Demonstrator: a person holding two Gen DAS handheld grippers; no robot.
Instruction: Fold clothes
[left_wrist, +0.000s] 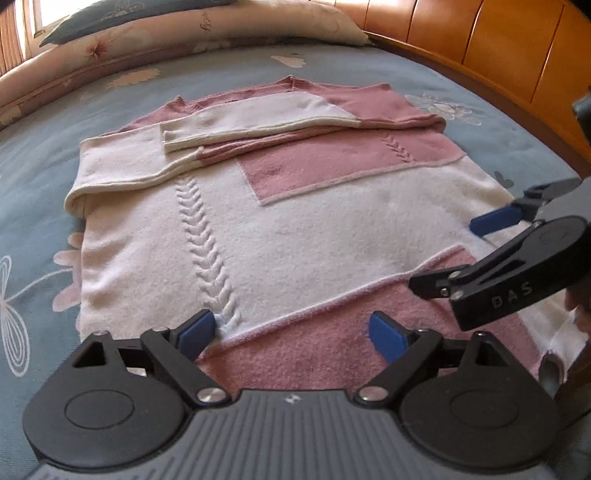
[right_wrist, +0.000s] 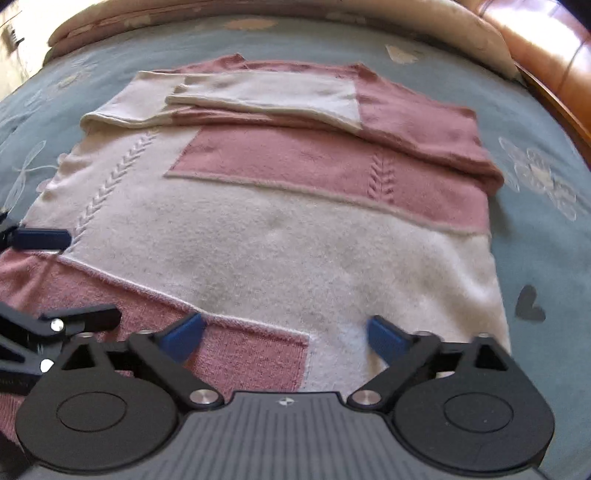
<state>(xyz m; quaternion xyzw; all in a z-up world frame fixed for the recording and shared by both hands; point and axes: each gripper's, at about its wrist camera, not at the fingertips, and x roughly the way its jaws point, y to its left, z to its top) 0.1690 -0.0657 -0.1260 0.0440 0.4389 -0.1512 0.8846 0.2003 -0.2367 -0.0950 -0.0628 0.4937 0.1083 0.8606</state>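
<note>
Blue-grey floral bedding (left_wrist: 44, 155) covers the bed on which you work, with patterned pillows (left_wrist: 192, 29) along its far side and a wooden headboard (left_wrist: 498, 40) at far right. From left to right in the left wrist view: your left gripper (left_wrist: 291, 332) hovers over the near hem of the pink-and-white sweater (left_wrist: 295, 229), its blue pads (left_wrist: 197, 330) spread wide with nothing pinched between them; one pad sits just beside the foot of the cable-knit stripe. Your right gripper (left_wrist: 454, 254) comes in from the right edge, jaws likewise wide apart, one fingertip over the sweater's right side and gripping nothing. The sweater lies flat and face-up in the middle of the bed, both sleeves (left_wrist: 251, 118) folded across the chest near the collar. In the right wrist view, your right gripper (right_wrist: 284, 338) hangs above the hem where pink meets white. No container appears in either view.
</note>
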